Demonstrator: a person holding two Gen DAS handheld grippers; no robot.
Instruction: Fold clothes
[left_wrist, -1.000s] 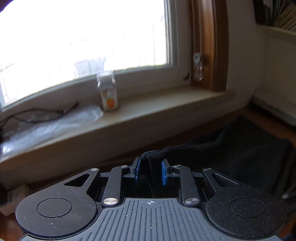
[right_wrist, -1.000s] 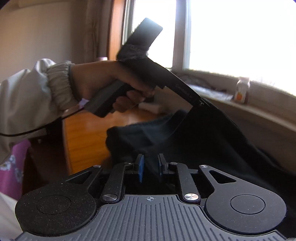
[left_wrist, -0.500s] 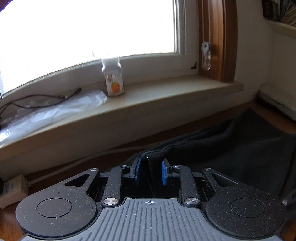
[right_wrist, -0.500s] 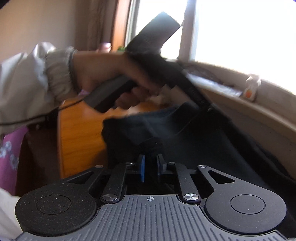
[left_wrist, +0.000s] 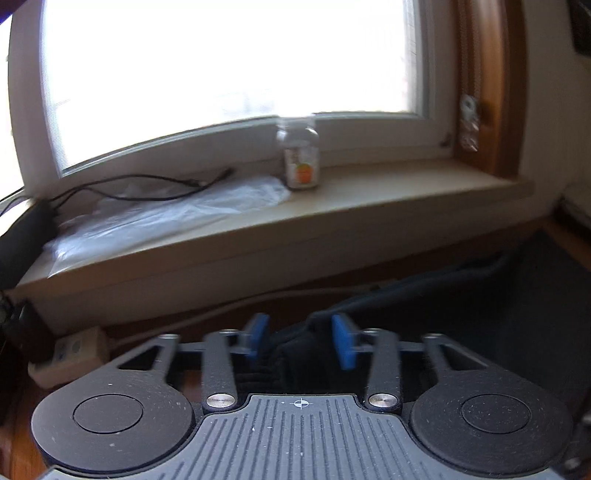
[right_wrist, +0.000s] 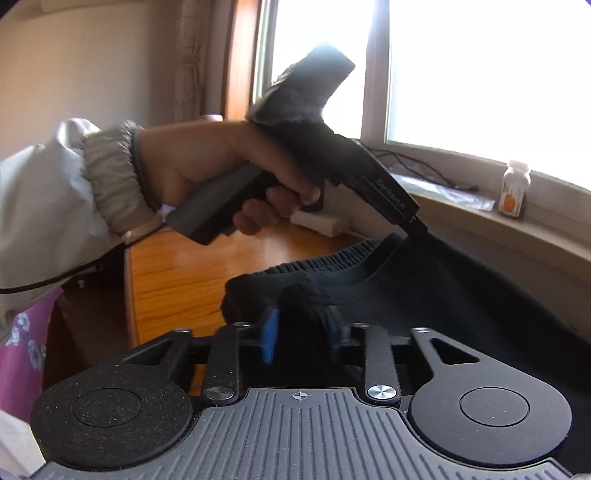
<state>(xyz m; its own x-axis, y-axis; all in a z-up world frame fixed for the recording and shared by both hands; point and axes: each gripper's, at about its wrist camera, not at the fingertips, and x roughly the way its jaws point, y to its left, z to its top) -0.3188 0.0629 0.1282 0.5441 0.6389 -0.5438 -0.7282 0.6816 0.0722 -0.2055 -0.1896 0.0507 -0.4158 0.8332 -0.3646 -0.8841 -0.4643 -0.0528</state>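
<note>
1. The left gripper (left_wrist: 301, 341) points at the foot of the wall under the window sill (left_wrist: 369, 201); its jaws have just been opening and now stand about half apart
2. A fold of the dark garment (left_wrist: 480, 314) lies loose between the blue pads (left_wrist: 341, 345), which do not press on it
3. The right gripper (right_wrist: 299, 336) also has jaws that have just been opening, to a narrower gap; a bunched lump of the same garment (right_wrist: 443, 295) fills the space between its pads (right_wrist: 269, 336)
4. Whether those pads press on the cloth I cannot tell, since the lump hides the right one
5. The garment lies spread on the wooden tabletop (right_wrist: 177, 273), running from both grippers toward the wall under the window, with a ribbed hem showing at its left edge in the right wrist view
6. In that view the person's left hand (right_wrist: 207, 166), in a pale sleeve (right_wrist: 55, 192), grips the handle of the left gripper, whose tip (right_wrist: 415, 225) reaches down to the garment's far edge
7. On the sill stand a small bottle (left_wrist: 301, 158) with an orange label, beside a clear plastic bag (left_wrist: 177, 210) and a black cable (left_wrist: 147, 188)
8. A beige power strip (left_wrist: 70, 354) lies on the tabletop by the wall, left of the left gripper
</note>
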